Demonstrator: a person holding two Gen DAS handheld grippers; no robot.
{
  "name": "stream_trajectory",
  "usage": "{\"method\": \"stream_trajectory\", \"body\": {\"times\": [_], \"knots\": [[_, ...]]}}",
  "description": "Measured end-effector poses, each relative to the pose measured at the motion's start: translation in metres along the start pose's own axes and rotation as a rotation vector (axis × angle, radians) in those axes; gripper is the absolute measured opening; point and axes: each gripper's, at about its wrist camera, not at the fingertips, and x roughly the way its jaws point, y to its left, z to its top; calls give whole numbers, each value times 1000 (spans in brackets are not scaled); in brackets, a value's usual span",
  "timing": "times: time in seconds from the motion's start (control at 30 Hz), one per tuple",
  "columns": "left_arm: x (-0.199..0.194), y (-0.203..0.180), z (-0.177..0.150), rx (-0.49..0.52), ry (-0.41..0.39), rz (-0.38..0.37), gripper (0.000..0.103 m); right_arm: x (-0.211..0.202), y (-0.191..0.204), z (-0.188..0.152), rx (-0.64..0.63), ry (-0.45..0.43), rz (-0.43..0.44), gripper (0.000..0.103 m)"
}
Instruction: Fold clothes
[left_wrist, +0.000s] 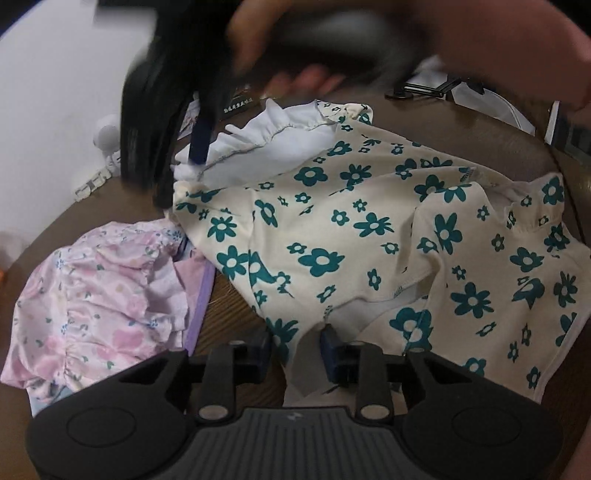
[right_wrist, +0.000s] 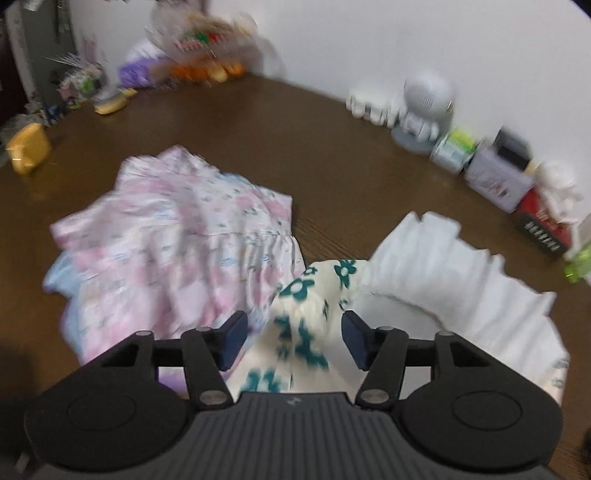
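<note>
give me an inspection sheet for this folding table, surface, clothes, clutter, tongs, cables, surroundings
Surface: brown wood-grain table, bare between the garments.
Job's things: cream garment with teal flowers, spread out and rumpled, white ruffled edge turned up; pink floral garment bunched beside it.
Clutter: white round gadget, small boxes and a red and black box along the wall; yellow items and blurred bags at the far edge.
Tongs: left tongs open around the cream garment's hem; right tongs open, cream fabric between the pads.
Cables: nothing seen.
Surroundings: white wall; a hand on the right tool.
</note>
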Motion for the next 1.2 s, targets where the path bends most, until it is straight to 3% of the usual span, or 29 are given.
{"method": "stream_trajectory", "body": {"times": [0.07, 0.1, 0.17, 0.27, 0.37, 0.5, 0.57, 0.6, 0.63, 0.67, 0.73, 0.8, 0.93, 1.03, 1.2], "knots": [[-2, -3, 0, 34, -11, -1, 13, 25, -3, 2, 23, 26, -3, 19], [-5, -6, -1, 72, -27, 15, 2, 31, -5, 1, 42, 26, 6, 7], [-12, -12, -2, 152, -62, 52, 2, 25, -11, -1, 79, -36, 30, 7], [-31, -28, -3, 335, -160, 171, 2, 6, -30, -4, 195, -197, 44, 7], [-23, -38, -9, 438, -123, 192, 1, 5, -57, -16, 378, -335, 67, 7], [-7, -49, -20, 525, -52, 201, 1, 33, -72, -35, 472, -306, 70, 8], [-4, -47, -20, 491, -34, 187, 5, 41, -76, -42, 485, -281, 66, 9], [-5, -44, -18, 463, -34, 181, 7, 42, -80, -44, 499, -276, 73, 18], [-9, -39, -15, 425, -40, 171, 9, 40, -84, -47, 515, -272, 88, 37], [-14, -32, -10, 378, -51, 157, 13, 36, -87, -50, 527, -270, 105, 46], [-23, -15, -4, 277, -66, 132, 42, 19, -92, -57, 518, -290, 132, 51], [-26, -2, -1, 191, -69, 127, 52, -2, -92, -67, 466, -290, 133, 52], [-16, 22, 6, 29, -19, 89, 52, -47, -80, -106, 320, -256, 93, 53], [-5, 33, 9, -69, 14, 36, 52, -69, -72, -148, 262, -243, 17, 61], [11, 46, 14, -195, 49, -6, 51, -102, -61, -219, 190, -225, -115, 61]]}}
